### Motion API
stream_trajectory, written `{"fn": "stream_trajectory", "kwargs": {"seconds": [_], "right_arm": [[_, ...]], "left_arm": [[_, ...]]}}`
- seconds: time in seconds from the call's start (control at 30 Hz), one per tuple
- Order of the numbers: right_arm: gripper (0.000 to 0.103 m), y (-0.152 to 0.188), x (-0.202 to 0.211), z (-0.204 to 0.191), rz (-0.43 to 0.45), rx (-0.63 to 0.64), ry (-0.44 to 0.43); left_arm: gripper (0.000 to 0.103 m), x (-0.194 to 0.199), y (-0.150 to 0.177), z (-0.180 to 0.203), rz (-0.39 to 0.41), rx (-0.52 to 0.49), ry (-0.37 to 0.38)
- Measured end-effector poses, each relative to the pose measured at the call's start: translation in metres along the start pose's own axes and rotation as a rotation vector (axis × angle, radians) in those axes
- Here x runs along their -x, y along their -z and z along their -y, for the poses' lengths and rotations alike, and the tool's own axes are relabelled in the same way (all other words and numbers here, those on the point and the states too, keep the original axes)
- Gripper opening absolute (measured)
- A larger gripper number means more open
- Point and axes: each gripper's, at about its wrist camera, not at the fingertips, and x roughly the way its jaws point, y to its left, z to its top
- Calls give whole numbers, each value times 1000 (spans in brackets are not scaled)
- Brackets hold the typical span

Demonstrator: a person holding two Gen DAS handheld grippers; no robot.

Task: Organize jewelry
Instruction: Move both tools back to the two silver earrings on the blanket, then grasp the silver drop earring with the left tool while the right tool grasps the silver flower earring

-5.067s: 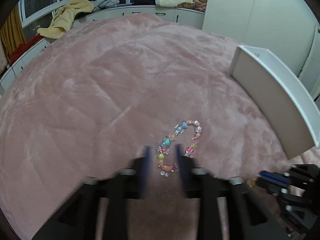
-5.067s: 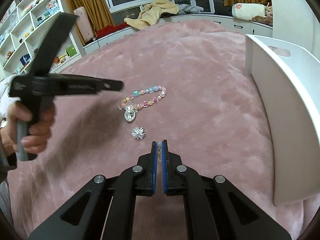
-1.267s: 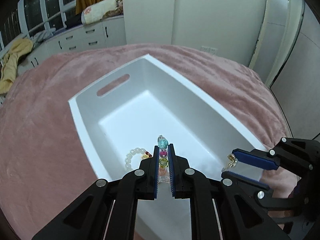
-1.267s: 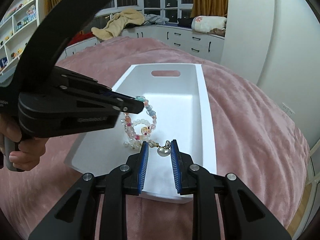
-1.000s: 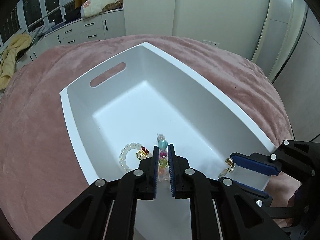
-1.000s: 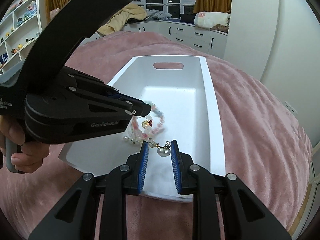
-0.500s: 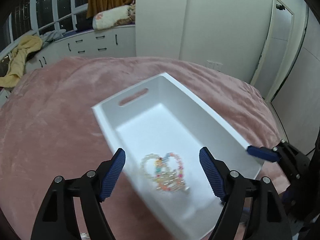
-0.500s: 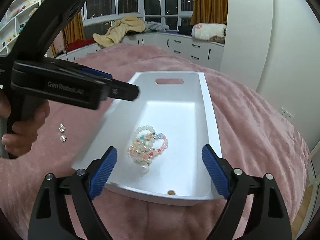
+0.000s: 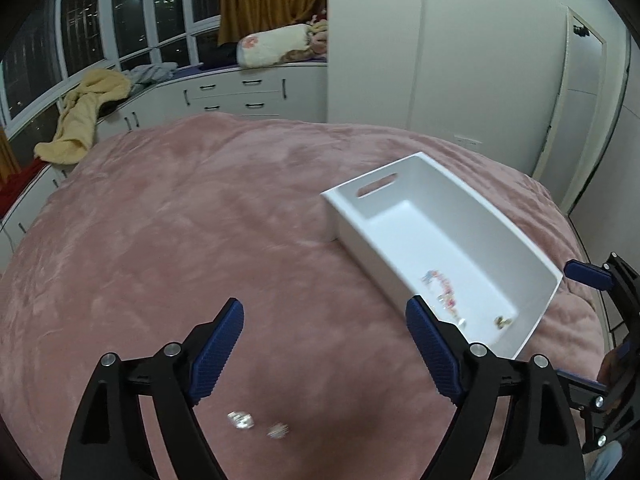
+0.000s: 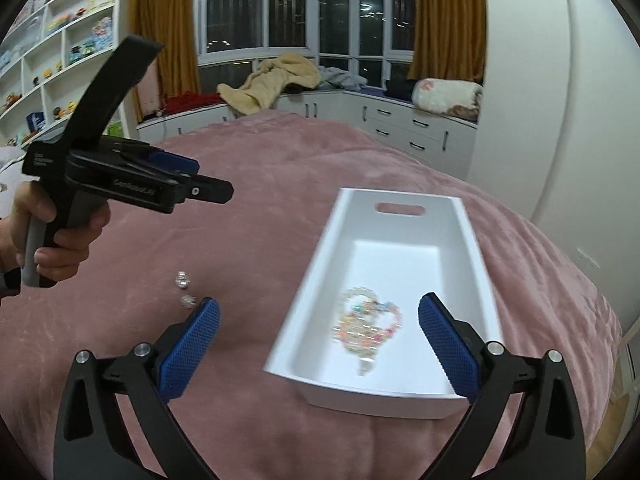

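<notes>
Bedroom at night, dark windows with mustard curtains [image 10: 444,20], white drawer units under the sill, a yellow blanket [image 9: 86,116] heaped on the counter, toy shelves [image 10: 52,48] at far left in the right wrist view. The work surface is a big bed under a pink plush cover [image 9: 192,240].

A white bin [image 10: 400,240] with a slot handle at its far end sits on the cover, right of centre. Inside it, toward the near end, a tangle of beaded bracelets [image 10: 366,320], pastel and pearl beads, blurred; one pale pendant piece lies just below the tangle. In the left wrist view a tiny gold piece [image 9: 503,321] lies on the bin floor near the near wall, apart from the beads.

Left gripper [image 9: 324,350] hangs over the bare cover, left of the bin, jaws spread wide, nothing between the blue pads. The person's left hand [image 10: 60,236] grips its handle. Right gripper [image 10: 318,342] is above the bin's near end, jaws also wide apart, empty; its right pad is over the bin, its left over the cover.

Two small silver earrings [image 10: 185,290] lie on the cover, left of the bin, close together and outside it; blurred, detail unclear.
</notes>
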Motion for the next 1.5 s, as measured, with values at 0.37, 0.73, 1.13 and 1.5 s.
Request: {"fn": "stream_trajectory", "kwargs": {"seconds": [0.37, 0.73, 1.13, 1.5], "right_arm": [[98, 10, -39, -87, -11, 12, -129], [93, 49, -112, -133, -133, 4, -177], [62, 59, -179, -152, -160, 39, -187], [45, 53, -214, -138, -165, -64, -207]], "left_arm": [[85, 15, 60, -63, -20, 63, -21], [85, -26, 126, -79, -81, 67, -3], [70, -79, 157, -96, -156, 101, -8], [52, -94, 161, -104, -168, 85, 25]]}}
